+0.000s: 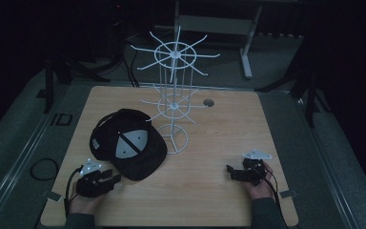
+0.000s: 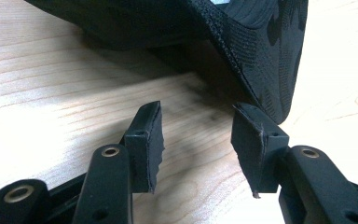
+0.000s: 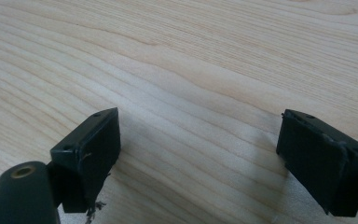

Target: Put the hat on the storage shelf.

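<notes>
Past the left claw (image 2: 196,140), cap (image 2: 242,51) cropped.

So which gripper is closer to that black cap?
Left. The left gripper sits right at the cap's brim, open; the right gripper rests far off across the table.

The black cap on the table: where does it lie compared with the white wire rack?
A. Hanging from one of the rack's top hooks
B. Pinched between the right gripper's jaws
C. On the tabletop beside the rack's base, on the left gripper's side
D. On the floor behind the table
C: the high view shows the black cap lying on the table just left of the white wire rack, its brim near the left gripper.
</notes>
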Motion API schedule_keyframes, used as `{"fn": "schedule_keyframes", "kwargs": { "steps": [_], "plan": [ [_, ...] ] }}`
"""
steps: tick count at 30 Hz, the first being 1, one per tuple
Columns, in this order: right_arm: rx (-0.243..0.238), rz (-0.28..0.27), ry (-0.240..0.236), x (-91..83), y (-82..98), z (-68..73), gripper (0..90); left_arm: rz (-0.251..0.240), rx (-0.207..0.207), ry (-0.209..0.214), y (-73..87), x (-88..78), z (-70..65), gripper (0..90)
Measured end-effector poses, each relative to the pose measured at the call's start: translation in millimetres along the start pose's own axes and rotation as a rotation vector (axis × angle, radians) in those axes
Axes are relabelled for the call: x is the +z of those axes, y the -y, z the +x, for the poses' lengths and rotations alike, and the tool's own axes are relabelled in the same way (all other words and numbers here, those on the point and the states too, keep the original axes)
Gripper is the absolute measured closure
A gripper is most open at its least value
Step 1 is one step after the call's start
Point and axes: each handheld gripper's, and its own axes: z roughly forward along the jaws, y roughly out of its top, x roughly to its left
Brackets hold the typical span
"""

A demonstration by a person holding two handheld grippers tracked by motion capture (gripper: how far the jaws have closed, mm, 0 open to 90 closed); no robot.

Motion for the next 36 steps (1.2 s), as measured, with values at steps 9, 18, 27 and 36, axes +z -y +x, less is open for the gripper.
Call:
{"fn": "schedule_keyframes", "kwargs": {
  "steps": [9, 18, 27, 36],
  "plan": [
    [0.001, 0.001, 0.0, -0.1, 0.0, 0.1, 13.2, -0.019, -0.003, 0.017, 0.9, -5.8, -4.1, 53.3],
    [0.0, 0.0, 0.0, 0.0, 0.0, 0.0, 13.2, -0.016, 0.001, 0.056, -0.9, -4.5, -8.5, 53.1],
    [0.0, 0.0, 0.0, 0.1, 0.0, -0.1, 13.2, 0.006, 0.014, 0.082, -5.8, 4.6, -14.0, 52.8],
    [0.001, 0.0, 0.0, 0.0, 0.0, 0.0, 13.2, 0.029, 0.013, 0.093, -6.5, 13.0, -15.7, 52.8]
  ]
}}
